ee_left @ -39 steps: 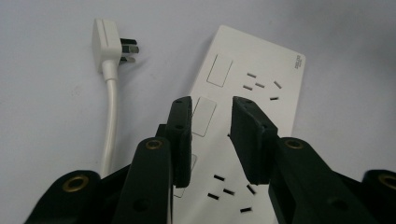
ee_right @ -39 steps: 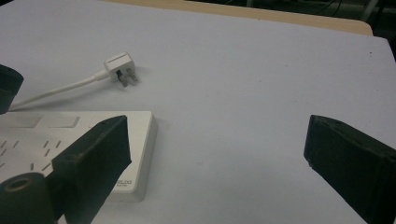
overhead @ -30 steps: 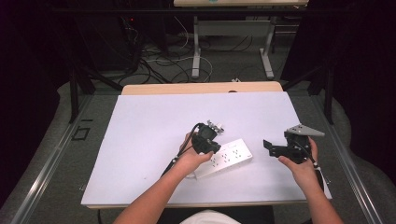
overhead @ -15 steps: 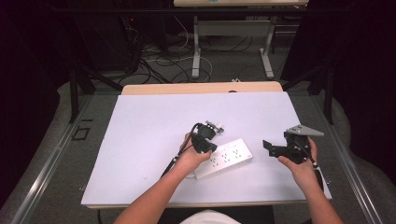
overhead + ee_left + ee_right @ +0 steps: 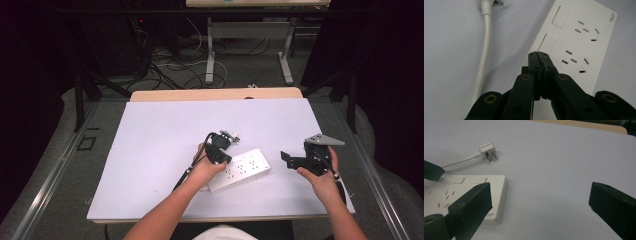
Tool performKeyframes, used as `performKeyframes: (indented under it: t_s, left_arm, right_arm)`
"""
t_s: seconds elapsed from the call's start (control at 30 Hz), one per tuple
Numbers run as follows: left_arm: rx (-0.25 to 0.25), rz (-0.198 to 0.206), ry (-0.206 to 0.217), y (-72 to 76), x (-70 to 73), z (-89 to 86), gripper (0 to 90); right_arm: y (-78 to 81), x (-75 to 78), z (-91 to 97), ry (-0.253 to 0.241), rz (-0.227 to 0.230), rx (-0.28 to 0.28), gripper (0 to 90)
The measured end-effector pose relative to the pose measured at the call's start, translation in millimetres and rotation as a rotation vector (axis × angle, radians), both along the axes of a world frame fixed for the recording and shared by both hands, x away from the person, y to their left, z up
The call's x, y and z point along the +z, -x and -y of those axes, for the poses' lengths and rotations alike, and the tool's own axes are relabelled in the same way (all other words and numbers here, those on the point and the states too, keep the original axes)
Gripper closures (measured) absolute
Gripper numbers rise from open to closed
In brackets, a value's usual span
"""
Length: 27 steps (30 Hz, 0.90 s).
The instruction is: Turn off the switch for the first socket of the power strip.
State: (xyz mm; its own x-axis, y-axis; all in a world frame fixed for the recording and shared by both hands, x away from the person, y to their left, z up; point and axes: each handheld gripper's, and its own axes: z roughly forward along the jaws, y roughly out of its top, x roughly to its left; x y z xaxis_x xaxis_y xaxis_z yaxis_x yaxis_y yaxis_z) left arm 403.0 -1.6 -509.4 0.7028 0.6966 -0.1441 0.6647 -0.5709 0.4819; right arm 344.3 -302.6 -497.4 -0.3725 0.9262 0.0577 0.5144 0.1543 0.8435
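White power strip (image 5: pixel 574 42), small grey logo unreadable, under left gripper (image 5: pixel 538 56)

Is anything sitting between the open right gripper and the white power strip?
Nothing visible does. The right gripper is held apart from the power strip, with bare white table between them. The plug lies off to the side.

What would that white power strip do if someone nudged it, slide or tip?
The power strip lies flat and broad on the smooth white table, so it would probably slide, not tip. Its rigid-looking casing likely stays stiff. The white cord looks bendy and would probably trail behind.
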Motion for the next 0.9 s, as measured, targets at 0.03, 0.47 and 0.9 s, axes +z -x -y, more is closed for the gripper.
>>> performKeyframes:
  t_s: [0.03, 0.47, 0.9]
  left_arm:
    - [0.002, -0.006, 0.006, 0.0, -1.0, 0.0, 89.7]
    - [0.022, -0.022, 0.029, -1.3, -2.6, -2.3, 89.8]
    - [0.019, -0.038, 0.047, -1.7, -5.7, -1.8, 90.0]
  right_arm:
    - [-0.1, -0.2, -0.2, 0.0, 0.003, -0.003, 3.8]
    - [-0.8, -1.5, -0.4, 0.01, 0.009, 0.004, 3.7]
    - [0.0, -1.2, -1.4, 0.006, -0.002, 0.003, 3.7]
